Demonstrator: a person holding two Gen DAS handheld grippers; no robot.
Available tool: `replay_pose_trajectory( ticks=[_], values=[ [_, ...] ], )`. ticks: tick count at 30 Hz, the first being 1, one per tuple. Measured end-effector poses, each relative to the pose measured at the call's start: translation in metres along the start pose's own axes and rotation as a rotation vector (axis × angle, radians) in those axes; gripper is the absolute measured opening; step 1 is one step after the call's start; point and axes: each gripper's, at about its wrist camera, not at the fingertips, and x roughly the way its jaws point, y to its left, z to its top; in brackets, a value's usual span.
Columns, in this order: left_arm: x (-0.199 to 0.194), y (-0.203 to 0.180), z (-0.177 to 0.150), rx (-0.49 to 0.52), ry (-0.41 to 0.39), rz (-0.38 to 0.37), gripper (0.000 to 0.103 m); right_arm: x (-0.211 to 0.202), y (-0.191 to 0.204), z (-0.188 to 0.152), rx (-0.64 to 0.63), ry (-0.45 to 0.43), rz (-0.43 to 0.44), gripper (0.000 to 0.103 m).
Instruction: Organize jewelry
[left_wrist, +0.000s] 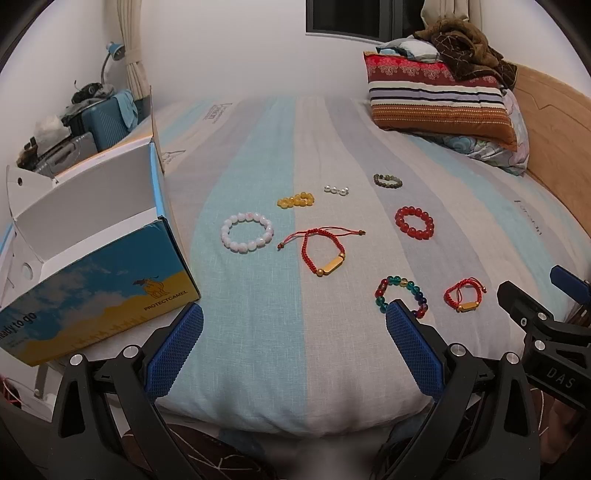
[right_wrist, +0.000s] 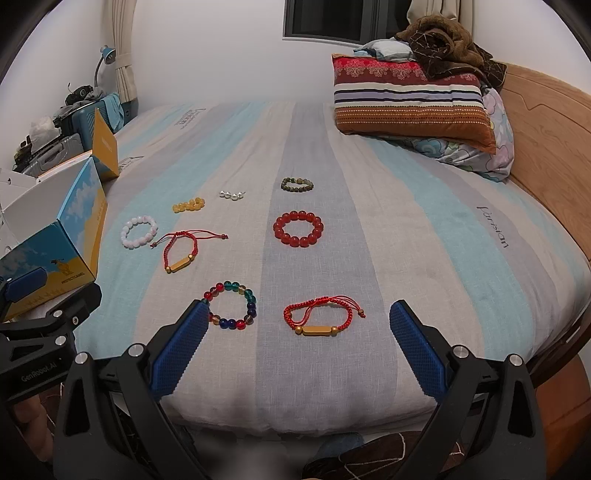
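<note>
Left gripper (left_wrist: 293, 345) and right gripper (right_wrist: 297, 343) both spread wide, holding nothing; ribbed blue pads (right_wrist: 181, 349). Round glass-like multicolour beads (right_wrist: 232, 305) lie just beyond the right gripper's left finger, part hidden by it. Braided red cord (right_wrist: 322, 314) with gold bar lies between its fingers, ahead. Open cardboard box (left_wrist: 99, 266) sits left of the left gripper, its edge cut off

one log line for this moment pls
left gripper open, empty | right gripper open, empty | eight bracelets on bed | box open
</note>
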Motion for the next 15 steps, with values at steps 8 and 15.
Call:
replay_pose_trajectory(
  ticks=[8,15],
  values=[
    [0.0012,0.0006,-0.0011,-0.006,0.007,0.002,0.097,-0.0016,0.0013,0.0002,0.001,-0.001,-0.001,0.094],
    [0.0063,-0.0009,-0.0002,-0.001,0.014,-0.007,0.097,0.0018,-0.0007,0.0003,-0.001,0.006,-0.003,0.094]
  ],
)
